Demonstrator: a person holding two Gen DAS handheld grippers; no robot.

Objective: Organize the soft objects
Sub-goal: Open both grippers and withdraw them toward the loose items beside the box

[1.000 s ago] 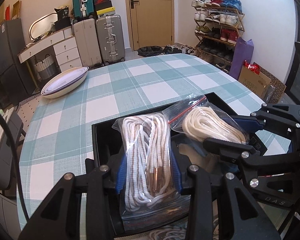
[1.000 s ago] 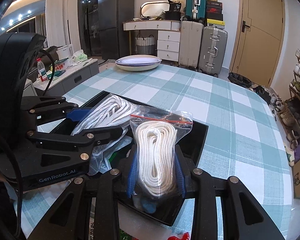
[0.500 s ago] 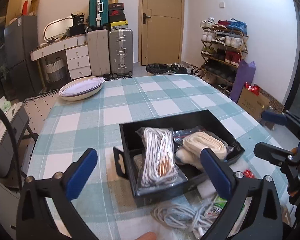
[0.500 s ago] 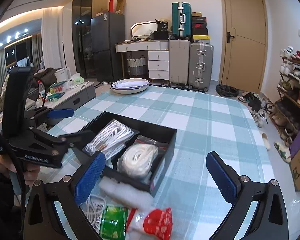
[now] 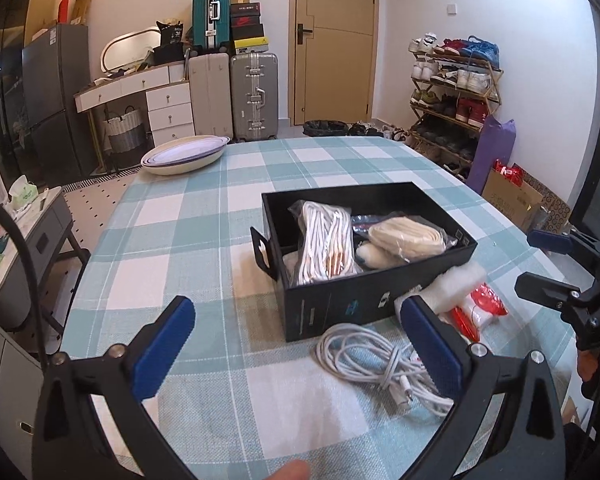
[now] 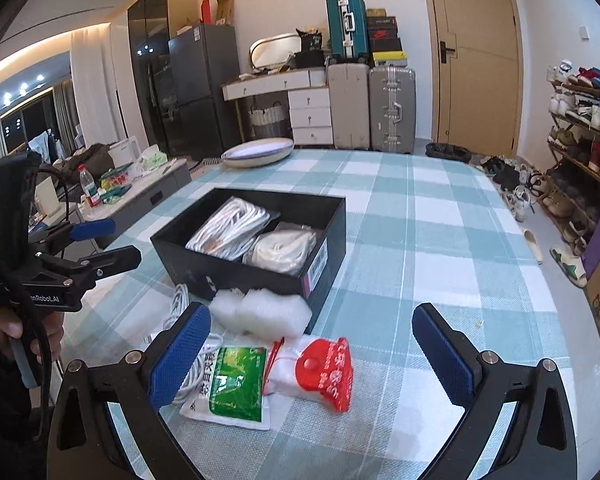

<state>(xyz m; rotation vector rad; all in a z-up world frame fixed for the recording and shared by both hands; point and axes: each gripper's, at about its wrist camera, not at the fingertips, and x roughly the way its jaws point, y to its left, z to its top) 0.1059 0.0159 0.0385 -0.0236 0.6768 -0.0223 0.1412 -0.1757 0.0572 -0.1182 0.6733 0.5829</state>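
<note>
A black box (image 5: 380, 298) (image 6: 256, 276) on the checked table holds a bag of white striped laces (image 5: 326, 242) (image 6: 230, 226) and a bag of cream rope (image 5: 406, 236) (image 6: 286, 250). My left gripper (image 5: 298, 344) is open and empty, drawn back in front of the box, above a loose white cable (image 5: 374, 364). My right gripper (image 6: 312, 356) is open and empty, above a green packet (image 6: 236, 384) and a red-and-white packet (image 6: 320, 372). White wadding (image 6: 260, 308) lies against the box.
A stack of oval plates (image 5: 184, 156) (image 6: 258, 152) sits at the table's far edge. Suitcases, a dresser and a shoe rack stand beyond the table. The other gripper shows at each view's side (image 5: 560, 276) (image 6: 84, 248).
Both grippers opened, letting go of the two bags into the box, then pulled back and up toward the table's near edge. The loose items in front of the box came into view.
</note>
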